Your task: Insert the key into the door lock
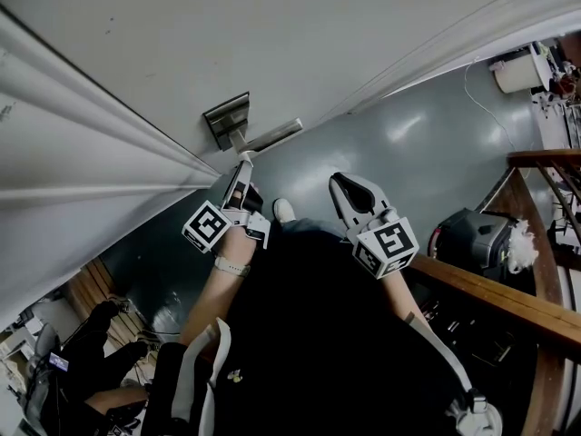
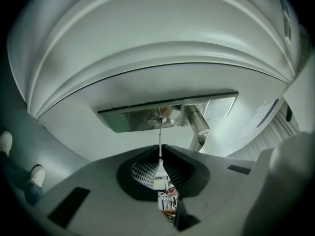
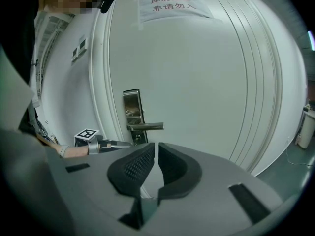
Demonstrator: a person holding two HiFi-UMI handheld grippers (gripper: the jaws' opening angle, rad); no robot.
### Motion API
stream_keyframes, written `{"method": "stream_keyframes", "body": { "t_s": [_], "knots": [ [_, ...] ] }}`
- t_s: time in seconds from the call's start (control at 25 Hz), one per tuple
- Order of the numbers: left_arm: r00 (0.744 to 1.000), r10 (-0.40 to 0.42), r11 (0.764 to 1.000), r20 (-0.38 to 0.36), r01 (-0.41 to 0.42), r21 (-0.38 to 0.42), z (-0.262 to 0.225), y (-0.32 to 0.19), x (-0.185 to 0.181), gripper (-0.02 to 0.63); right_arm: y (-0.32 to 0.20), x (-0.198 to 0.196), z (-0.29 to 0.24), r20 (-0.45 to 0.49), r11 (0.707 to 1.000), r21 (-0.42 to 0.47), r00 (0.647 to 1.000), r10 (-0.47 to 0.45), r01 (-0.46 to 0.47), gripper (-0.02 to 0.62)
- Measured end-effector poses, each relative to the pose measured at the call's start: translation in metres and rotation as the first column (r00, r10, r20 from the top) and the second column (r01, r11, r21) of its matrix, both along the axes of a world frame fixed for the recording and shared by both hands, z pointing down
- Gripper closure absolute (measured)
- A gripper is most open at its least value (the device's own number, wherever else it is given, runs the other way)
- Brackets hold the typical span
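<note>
Pinching 1 key (image 2: 160, 171) at 1 lock (image 2: 156, 118).

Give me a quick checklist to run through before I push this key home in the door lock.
1. Key gripped: ok. The left gripper is shut on the key.
2. Tip at the lock cylinder: ok. The blade reaches it.
3. Tip already inside the keyhole: cannot tell.
4. Key fully seated: not ok. Bare blade shows between jaws and cylinder.
5. Lever handle clear of the key: ok. It sits off to one side.
6. Right gripper out of the way: ok. It is shut, empty and back from the door.
</note>
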State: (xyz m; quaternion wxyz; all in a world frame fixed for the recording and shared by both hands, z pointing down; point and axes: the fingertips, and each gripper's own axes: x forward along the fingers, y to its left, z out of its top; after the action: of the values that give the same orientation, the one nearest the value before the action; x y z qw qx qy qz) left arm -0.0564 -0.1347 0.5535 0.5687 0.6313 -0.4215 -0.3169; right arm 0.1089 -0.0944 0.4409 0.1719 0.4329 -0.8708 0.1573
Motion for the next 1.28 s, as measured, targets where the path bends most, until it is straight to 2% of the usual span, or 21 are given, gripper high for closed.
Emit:
{"method": "stream_keyframes", "body": {
  "t_s": [0.56, 0.76, 1.0, 1.28],
  "knots": [
    [0.999, 0.006, 1.000, -0.051, -0.008, -0.030, -0.002, -0.014, -0.004, 0.580, 0.003, 0.007, -0.002, -0.003, 0.999, 0.017, 0.999, 0.036, -0.036, 0.568],
    [0.996, 0.016, 1.000, -0.083, -0.016, -0.007, -0.005, -0.024, -0.006, 0.580, 0.002, 0.009, -0.003, 0.005, 0.998, 0.015, 0.999, 0.054, -0.054, 0.568],
    [0.995, 0.035, 0.999, -0.098, -0.036, -0.005, -0.006, -0.021, -0.005, 0.580, 0.002, 0.008, -0.002, 0.011, 0.999, 0.012, 0.999, 0.039, -0.039, 0.568],
    [0.991, 0.039, 0.999, -0.131, -0.043, -0.026, -0.002, -0.018, -0.006, 0.578, -0.002, -0.002, 0.000, 0.022, 0.999, 0.018, 0.999, -0.027, 0.027, 0.568]
  ]
}}
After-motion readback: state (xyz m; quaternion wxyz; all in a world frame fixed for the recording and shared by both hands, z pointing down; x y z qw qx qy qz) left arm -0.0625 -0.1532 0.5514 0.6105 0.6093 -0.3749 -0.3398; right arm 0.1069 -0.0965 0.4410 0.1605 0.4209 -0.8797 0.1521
